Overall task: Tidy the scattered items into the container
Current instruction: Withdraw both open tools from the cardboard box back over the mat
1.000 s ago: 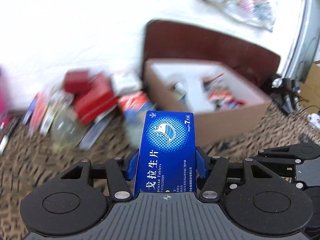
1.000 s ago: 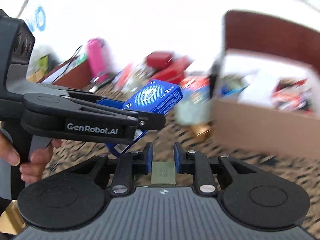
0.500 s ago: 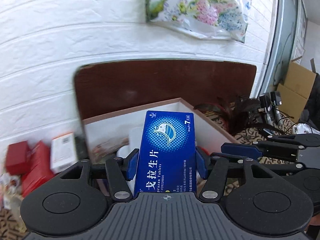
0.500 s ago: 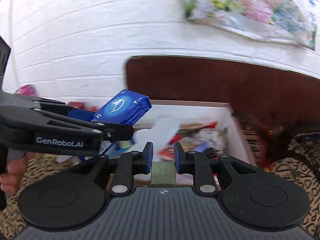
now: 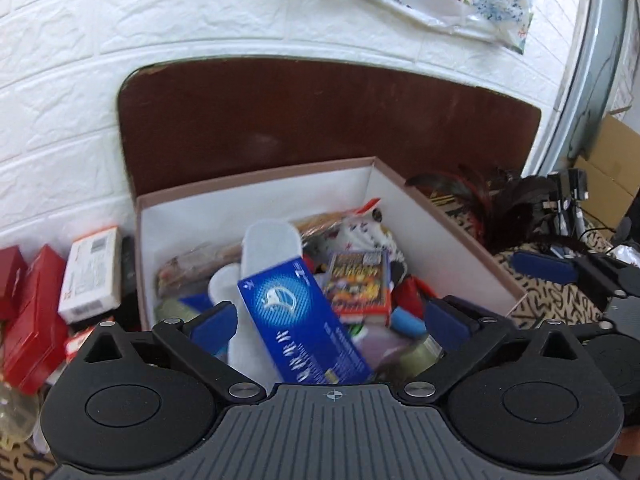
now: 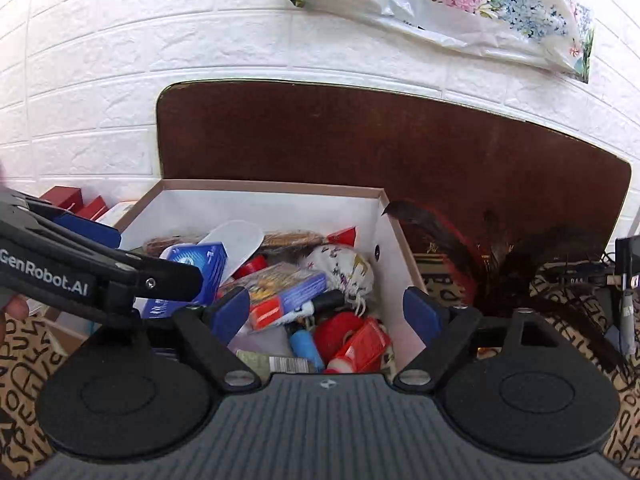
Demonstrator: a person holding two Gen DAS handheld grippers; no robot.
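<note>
The container is a cardboard box (image 5: 448, 236) with white inner walls, full of mixed items; it also shows in the right wrist view (image 6: 394, 276). My left gripper (image 5: 336, 320) is open above it. The blue tablet box (image 5: 300, 320) lies tilted between its spread fingers, free of the pads, over the box contents; it also shows in the right wrist view (image 6: 200, 268). My right gripper (image 6: 326, 306) is open and empty over the box's right half. The small item it held is out of sight.
Red boxes (image 5: 32, 312) and a white carton (image 5: 92, 276) lie left of the container. A brown headboard (image 6: 360, 148) and white brick wall stand behind. Dark feathers (image 6: 520, 256) and cables lie to the right on the patterned cover.
Both grippers have opened over the container. The blue tablet box has left the left gripper's pads and tipped down. The small square item has gone from the right gripper.
</note>
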